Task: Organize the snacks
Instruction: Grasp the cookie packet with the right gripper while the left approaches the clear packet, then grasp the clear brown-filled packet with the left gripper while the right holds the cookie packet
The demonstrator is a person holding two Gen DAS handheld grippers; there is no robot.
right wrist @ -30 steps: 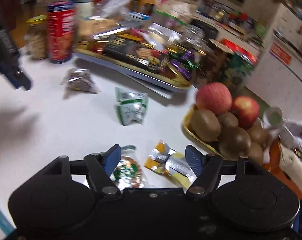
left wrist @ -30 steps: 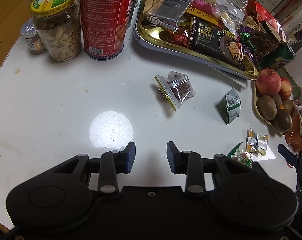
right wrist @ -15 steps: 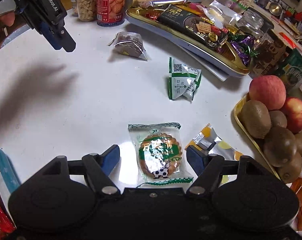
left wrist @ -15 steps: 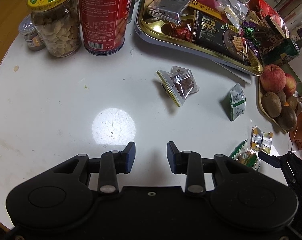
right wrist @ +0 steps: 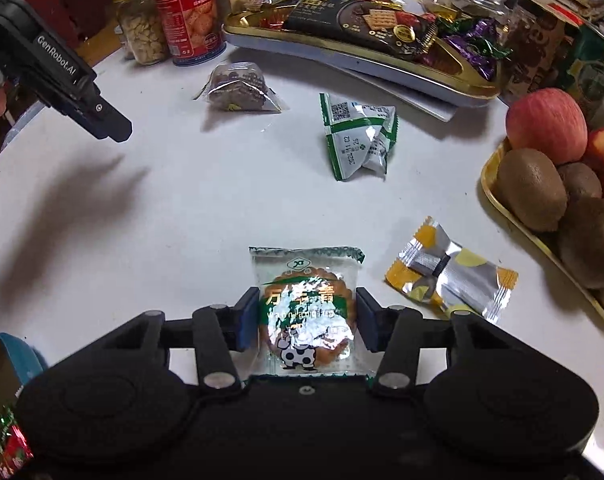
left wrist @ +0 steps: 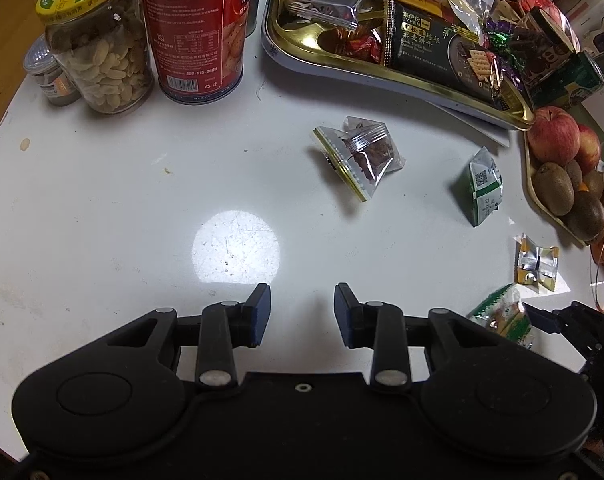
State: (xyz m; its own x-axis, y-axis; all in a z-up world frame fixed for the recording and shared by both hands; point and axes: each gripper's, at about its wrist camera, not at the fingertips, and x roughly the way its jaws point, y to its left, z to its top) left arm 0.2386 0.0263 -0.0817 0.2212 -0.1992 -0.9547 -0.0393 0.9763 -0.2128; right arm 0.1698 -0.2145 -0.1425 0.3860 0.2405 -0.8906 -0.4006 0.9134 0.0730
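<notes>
You've got a white round table (left wrist: pixel 102 208) with a bright light spot (left wrist: pixel 236 246) near the middle. At the far left, a glass jar of peanuts (left wrist: pixel 102 56) with a yellow-green lid stands upright. A red tin (left wrist: pixel 198 28) stands just beside it on the right, and a small grey-lidded jar (left wrist: pixel 50 76) sits tucked on its left. At the right edge, a gold-rimmed fruit dish (right wrist: pixel 487 184) holds two red apples (right wrist: pixel 545 124) at the far end and several brown kiwis (right wrist: pixel 529 188) piled nearer. A green can (left wrist: pixel 573 80) lies on its side just beyond the apples. At the near left corner you see a blue container edge (right wrist: pixel 22 350); its contents are unclear.
</notes>
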